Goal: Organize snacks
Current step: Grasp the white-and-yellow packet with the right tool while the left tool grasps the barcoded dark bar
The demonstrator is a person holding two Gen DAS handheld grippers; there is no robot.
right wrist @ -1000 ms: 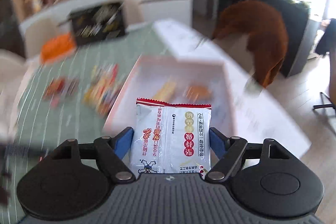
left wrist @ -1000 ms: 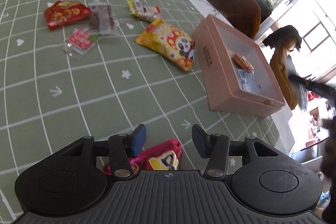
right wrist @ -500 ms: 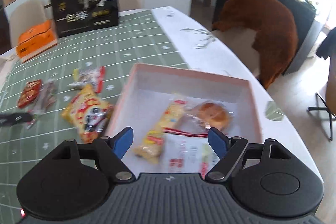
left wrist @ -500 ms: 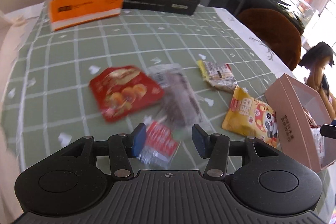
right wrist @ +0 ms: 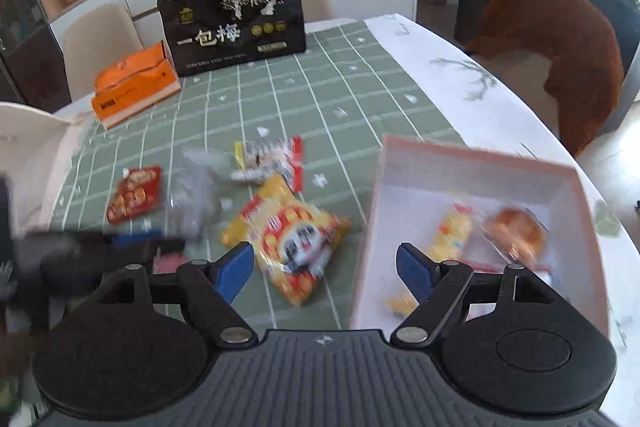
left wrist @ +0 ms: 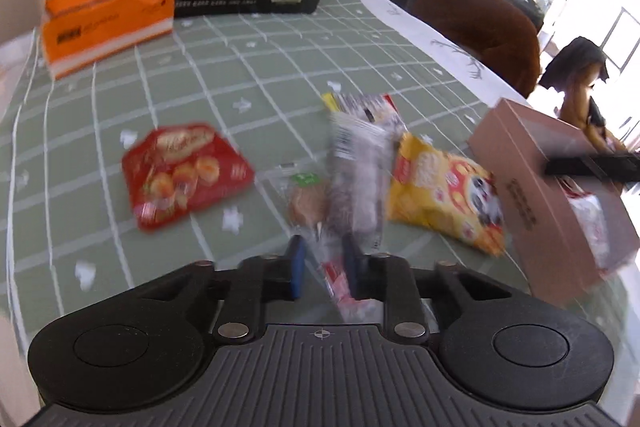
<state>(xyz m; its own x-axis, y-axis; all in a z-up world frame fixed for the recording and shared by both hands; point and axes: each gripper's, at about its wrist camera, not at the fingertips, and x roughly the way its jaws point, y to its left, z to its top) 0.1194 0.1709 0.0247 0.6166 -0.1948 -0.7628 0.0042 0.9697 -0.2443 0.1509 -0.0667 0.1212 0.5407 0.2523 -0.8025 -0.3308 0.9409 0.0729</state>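
The clear packet (left wrist: 358, 183) stood between the blue fingers of your left gripper (left wrist: 322, 267), clenched on its lower, red-printed end, just beside the pink box (left wrist: 548, 195) on its left. In the left wrist view the packet rose tall and blurred above the jaws, so you held it by one end only. Judged risk: the loose upper part could swing and slip free during transfer, or catch the near wall of the pink box. The round biscuit pack (left wrist: 308, 201), the yellow panda bag (left wrist: 444, 193) and the red cookie pack (left wrist: 184, 173) lay on the green checked cloth (left wrist: 280, 67), all left of the pink box.

In the right wrist view your right gripper (right wrist: 324, 269) was released and empty, its fingers spread wide over the left wall of the pink box (right wrist: 372, 211). A bun (right wrist: 514, 231) and a yellow stick pack (right wrist: 454, 233) already lay inside. Your left gripper (right wrist: 132, 241) appeared as a dark blur left of the box. Judged risk: both grippers were near the same wall, so you could have collided there or knocked the yellow panda bag (right wrist: 290, 239).
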